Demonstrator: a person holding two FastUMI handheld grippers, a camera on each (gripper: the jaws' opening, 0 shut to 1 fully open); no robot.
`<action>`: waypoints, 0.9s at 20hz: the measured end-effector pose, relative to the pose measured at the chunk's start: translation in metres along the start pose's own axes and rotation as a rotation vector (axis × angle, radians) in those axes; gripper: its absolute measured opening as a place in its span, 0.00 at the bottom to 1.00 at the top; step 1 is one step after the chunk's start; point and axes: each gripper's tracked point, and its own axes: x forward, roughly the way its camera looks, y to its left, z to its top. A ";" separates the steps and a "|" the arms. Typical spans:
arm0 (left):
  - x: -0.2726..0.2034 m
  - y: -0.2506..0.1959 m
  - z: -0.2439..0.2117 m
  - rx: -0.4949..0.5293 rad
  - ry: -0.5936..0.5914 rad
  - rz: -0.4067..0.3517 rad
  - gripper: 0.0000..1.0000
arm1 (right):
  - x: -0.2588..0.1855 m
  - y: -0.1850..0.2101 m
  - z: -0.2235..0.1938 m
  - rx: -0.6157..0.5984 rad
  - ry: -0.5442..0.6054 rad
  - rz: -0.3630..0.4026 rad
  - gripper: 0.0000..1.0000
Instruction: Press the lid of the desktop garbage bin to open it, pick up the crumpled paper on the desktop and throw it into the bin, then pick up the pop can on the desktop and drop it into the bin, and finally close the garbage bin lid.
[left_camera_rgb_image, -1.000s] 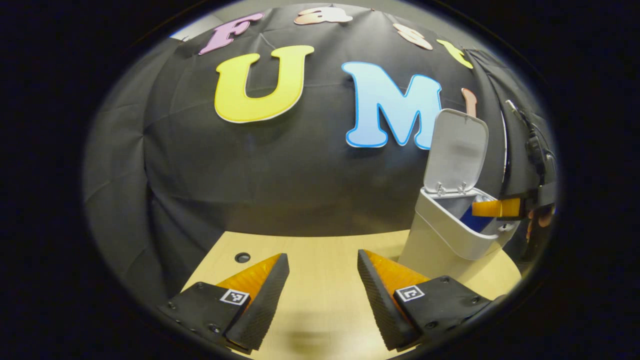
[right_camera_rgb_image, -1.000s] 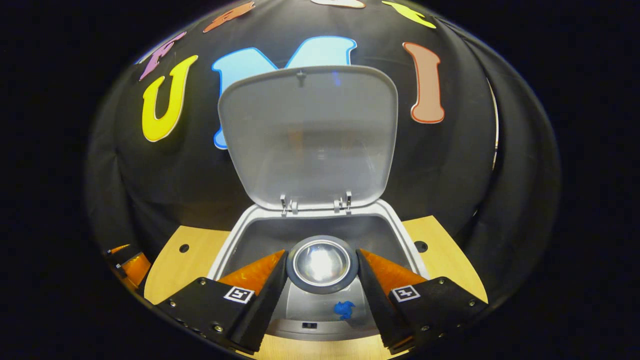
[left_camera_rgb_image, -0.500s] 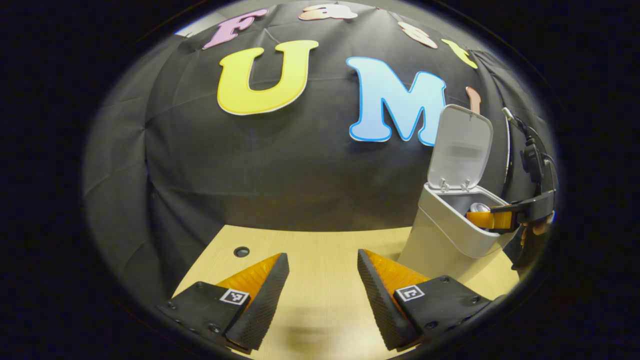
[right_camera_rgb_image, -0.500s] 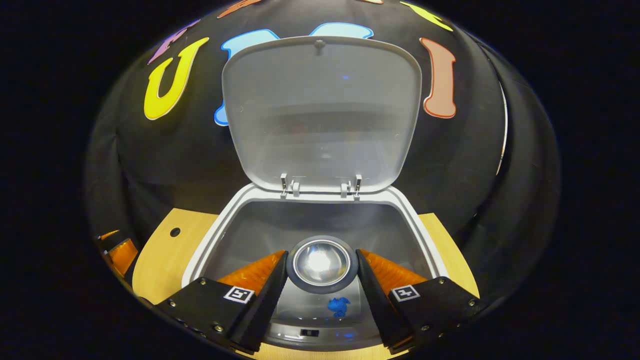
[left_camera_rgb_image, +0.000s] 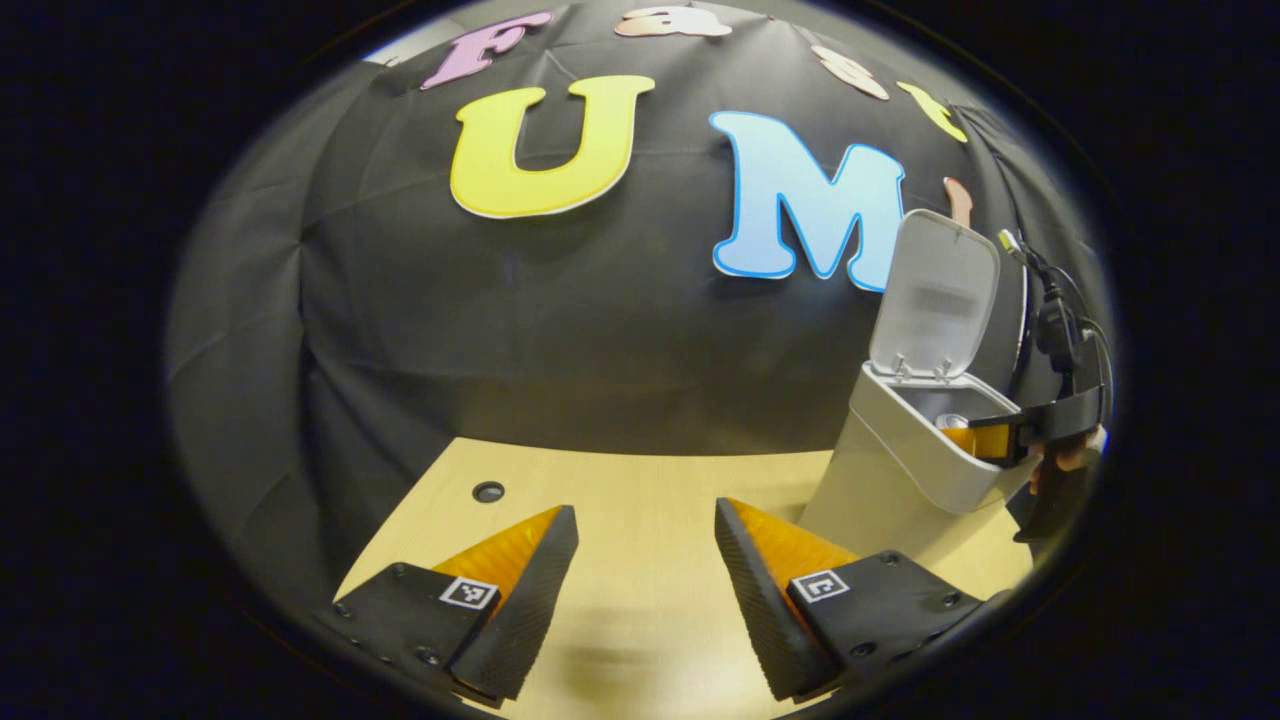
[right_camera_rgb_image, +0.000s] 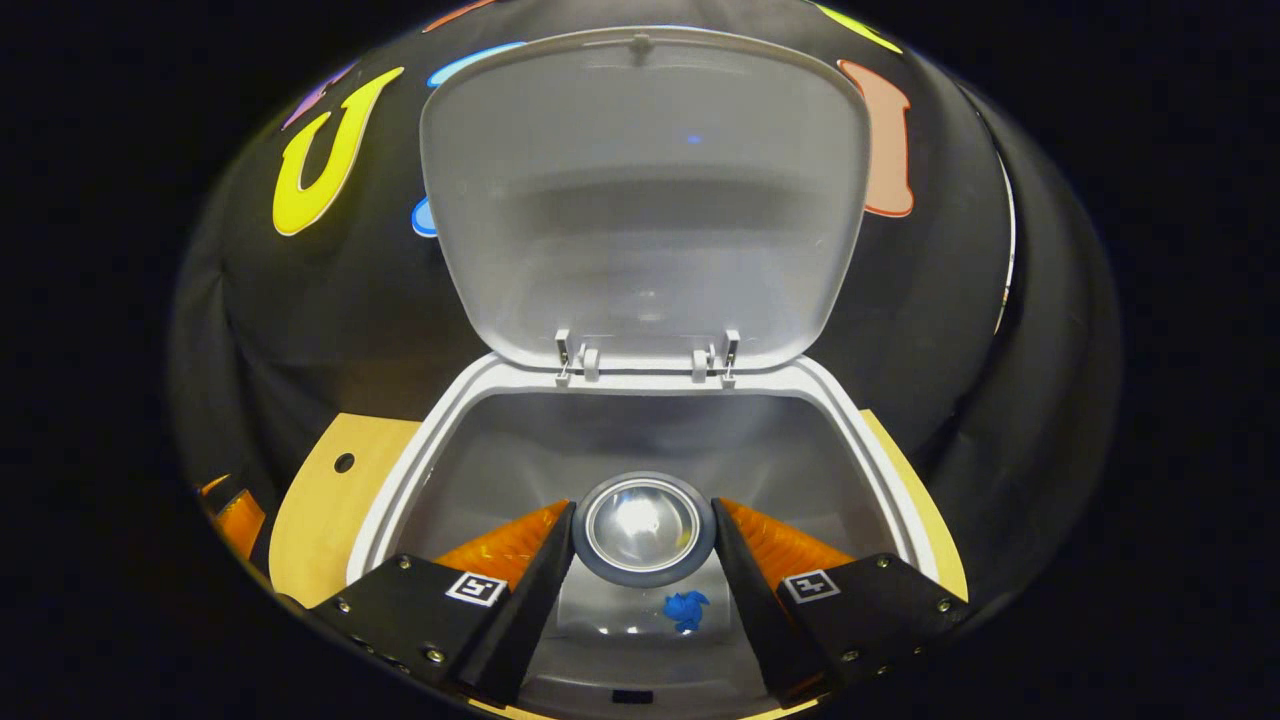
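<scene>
Left gripper (left_camera_rgb_image: 645, 580): at 6 o'clock of left gripper view, fingers spread wide, nothing between them, level and low.

Right gripper (right_camera_rgb_image: 642, 575): at 6 o'clock of right gripper view, both fingers pressed on sides of pop can (right_camera_rgb_image: 642, 527), pointed forward and down. Also seen in left gripper view at 3 o'clock (left_camera_rgb_image: 985, 438), hand (left_camera_rgb_image: 1072, 455) behind it.

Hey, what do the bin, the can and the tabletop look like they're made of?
The bin and its raised lid look like matte pale grey moulded plastic, with small hinges. The can, held between the right gripper's fingers over the opening, shows a shiny domed end, likely aluminium. The tabletop looks like light wood-grain laminate, possibly veneer.
</scene>
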 end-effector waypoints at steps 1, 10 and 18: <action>0.000 0.001 0.000 -0.001 -0.002 0.000 0.91 | 0.000 0.003 -0.001 0.009 0.008 0.005 0.85; -0.003 0.000 -0.006 -0.017 0.008 0.000 0.94 | 0.005 0.003 -0.003 0.015 0.013 -0.036 0.85; 0.000 0.004 -0.009 -0.026 0.016 0.011 0.92 | 0.005 0.001 -0.002 0.014 0.010 -0.048 0.85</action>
